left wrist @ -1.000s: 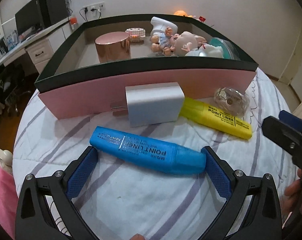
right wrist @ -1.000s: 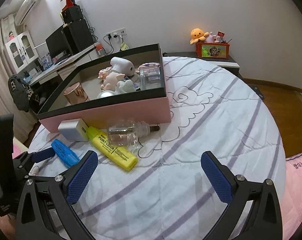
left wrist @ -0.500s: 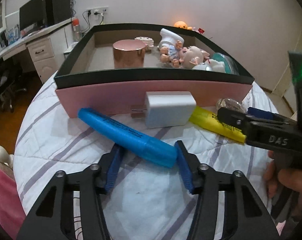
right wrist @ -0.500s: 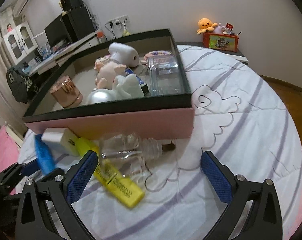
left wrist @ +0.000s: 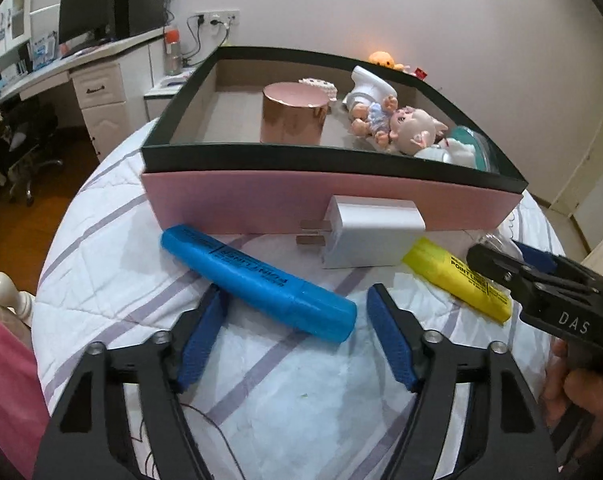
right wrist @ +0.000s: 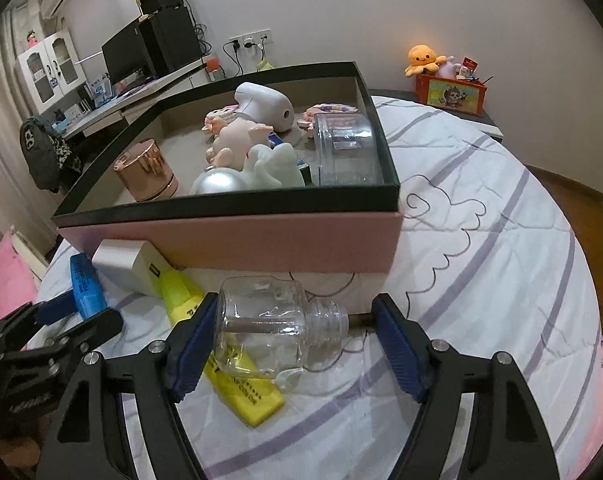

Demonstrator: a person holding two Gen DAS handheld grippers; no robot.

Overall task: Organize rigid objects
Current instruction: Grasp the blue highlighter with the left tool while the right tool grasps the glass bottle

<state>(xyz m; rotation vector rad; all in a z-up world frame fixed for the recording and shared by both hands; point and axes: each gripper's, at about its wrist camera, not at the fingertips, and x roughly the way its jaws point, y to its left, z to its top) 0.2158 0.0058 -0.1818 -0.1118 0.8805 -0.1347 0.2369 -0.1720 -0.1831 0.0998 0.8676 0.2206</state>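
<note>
Blue highlighter (left wrist: 257, 280) between spread left claw (left wrist: 297, 334) pads – untouched; right claw (right wrist: 295, 338), closing, straddles clear bottle (right wrist: 277, 332).

2 highlighters (left wrist: 257, 282) (blue, yellow), 1 charger (left wrist: 371, 232).

Both grippers share one build: black plastic arms with triangular cut-outs, silver screw heads at the pivots, and ribbed blue pads on the fingers. The left gripper (left wrist: 297, 332) shows its blue pads (left wrist: 389, 340) clearly. The right gripper (right wrist: 295, 344) carries white "DAS" lettering on its black side.
</note>
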